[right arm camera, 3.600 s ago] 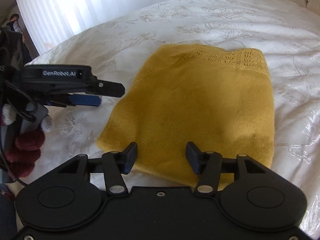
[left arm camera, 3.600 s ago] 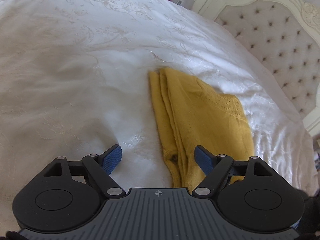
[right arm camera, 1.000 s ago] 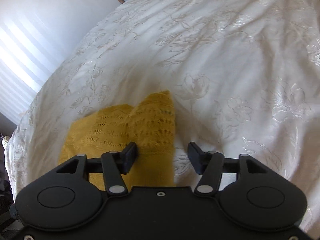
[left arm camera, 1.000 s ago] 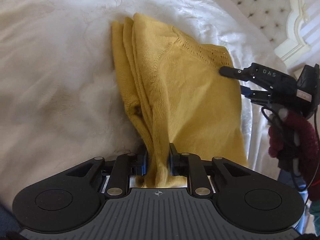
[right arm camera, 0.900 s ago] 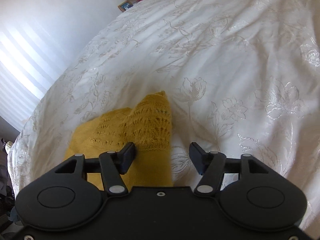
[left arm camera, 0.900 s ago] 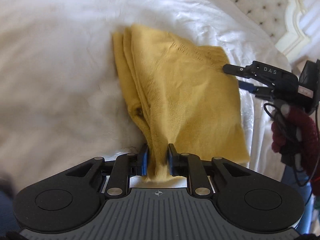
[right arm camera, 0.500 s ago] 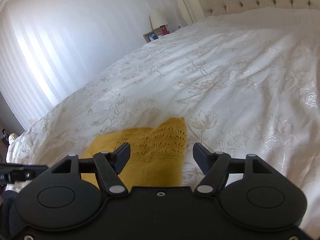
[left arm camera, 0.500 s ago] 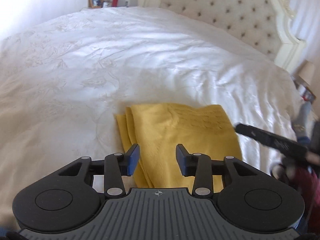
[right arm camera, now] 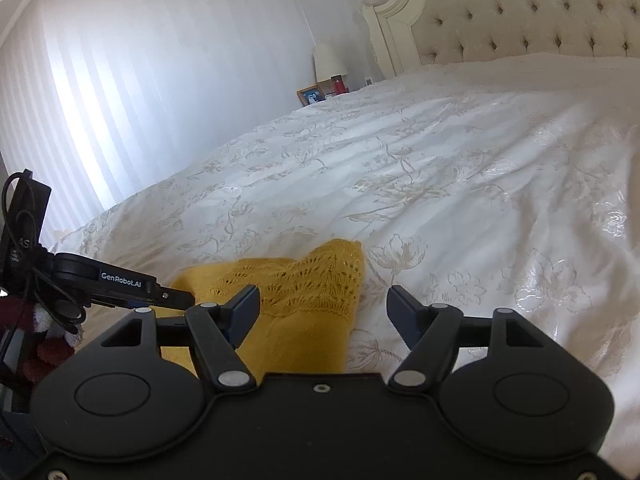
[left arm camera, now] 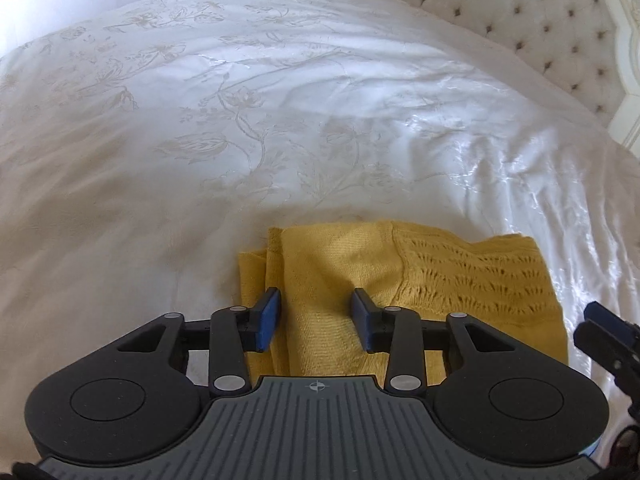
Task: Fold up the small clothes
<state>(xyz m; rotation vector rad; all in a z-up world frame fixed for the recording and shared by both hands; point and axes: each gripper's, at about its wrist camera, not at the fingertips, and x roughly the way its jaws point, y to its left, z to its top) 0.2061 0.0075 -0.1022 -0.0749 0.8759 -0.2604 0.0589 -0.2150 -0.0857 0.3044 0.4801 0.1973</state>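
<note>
In the left wrist view, the left gripper [left arm camera: 316, 318] hung above the yellow knitted garment [left arm camera: 360, 280] with its blue-padded jaws parted and nothing between them; the garment lay folded into a compact rectangle on the white embroidered bedspread [left arm camera: 280, 120], near the edge closest to the person, its layered fold edges stacked at the left side and its openwork lace band [left arm camera: 472, 276] to the right. The tip of the right gripper [left arm camera: 600, 332] showed at the frame's right edge, and a tufted headboard [left arm camera: 540, 12] rose beyond. In the right wrist view, the right gripper [right arm camera: 324, 312] was likewise spread wide and empty, poised over the lace corner of the garment [right arm camera: 296, 292], with the left gripper [right arm camera: 168, 296] reaching in from the left just beside the cloth. The fold looked complete or nearly so. The risk from here seemed to be the stacked layers at the left edge slipping apart: the knit looked loose and soft, and a pad dragging across it, or a pinch catching only the top layer, could pull the bundle open or snag the lace holes.
</note>
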